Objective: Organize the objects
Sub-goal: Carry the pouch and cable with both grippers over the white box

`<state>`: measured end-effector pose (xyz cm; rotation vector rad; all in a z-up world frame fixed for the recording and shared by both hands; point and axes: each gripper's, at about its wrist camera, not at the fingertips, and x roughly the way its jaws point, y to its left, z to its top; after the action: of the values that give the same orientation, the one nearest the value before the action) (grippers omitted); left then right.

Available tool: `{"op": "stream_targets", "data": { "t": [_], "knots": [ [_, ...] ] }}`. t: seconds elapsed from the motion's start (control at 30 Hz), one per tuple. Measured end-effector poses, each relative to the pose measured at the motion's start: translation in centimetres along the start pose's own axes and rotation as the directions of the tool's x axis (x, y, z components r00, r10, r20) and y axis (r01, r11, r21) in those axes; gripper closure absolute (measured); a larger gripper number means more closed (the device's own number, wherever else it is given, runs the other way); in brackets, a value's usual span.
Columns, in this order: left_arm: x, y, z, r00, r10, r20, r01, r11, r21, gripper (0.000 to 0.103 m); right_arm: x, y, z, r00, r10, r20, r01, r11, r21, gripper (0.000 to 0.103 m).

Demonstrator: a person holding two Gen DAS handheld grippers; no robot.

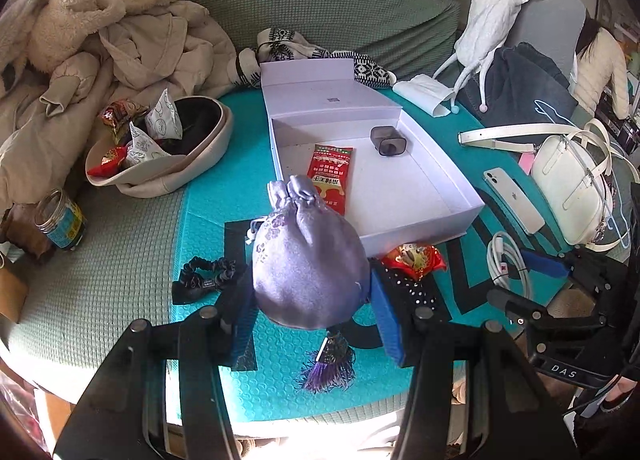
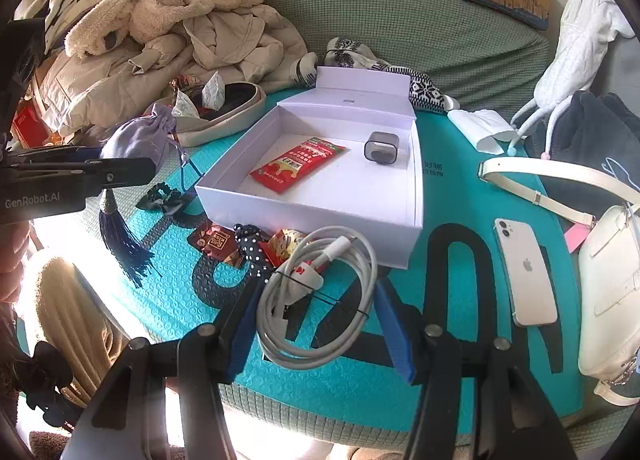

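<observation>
Your left tool (image 1: 312,292) is clamped on the lilac satin drawstring pouch (image 1: 308,260), frame centre; your right tool (image 2: 316,312) grips the coiled white charging cable (image 2: 320,300), lower centre.

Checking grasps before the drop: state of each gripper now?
Left gripper: closed on the purple pouch.
Right gripper: closed on the coiled white cable.

Left hand-held gripper (image 1: 310,292) clamped on pouch (image 1: 308,260), tilted down; right hand-held gripper (image 2: 316,320) grips cable coil (image 2: 316,300).
</observation>
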<state>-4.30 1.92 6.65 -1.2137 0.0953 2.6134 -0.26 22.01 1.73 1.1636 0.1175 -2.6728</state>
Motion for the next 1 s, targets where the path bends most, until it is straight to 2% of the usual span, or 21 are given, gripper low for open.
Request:
{"op": "stream_targets", "data": {
  "t": [0.47, 1.0],
  "knots": [
    [1.2, -2.7, 4.7, 1.000, -0.031, 0.006, 0.031, 0.999, 0.039, 0.053, -1.2, -1.2, 5.0, 0.997, -0.021, 0.069, 0.024, 0.999, -0.040, 0.046],
    [4.5, -3.4, 11.9, 0.999, -0.046, 0.021, 0.044, 0.996, 0.077, 0.053, 1.8, -3.4, 10.9, 0.993, -0.015, 0.117, 0.021, 0.998, -0.052, 0.046]
  ]
}}
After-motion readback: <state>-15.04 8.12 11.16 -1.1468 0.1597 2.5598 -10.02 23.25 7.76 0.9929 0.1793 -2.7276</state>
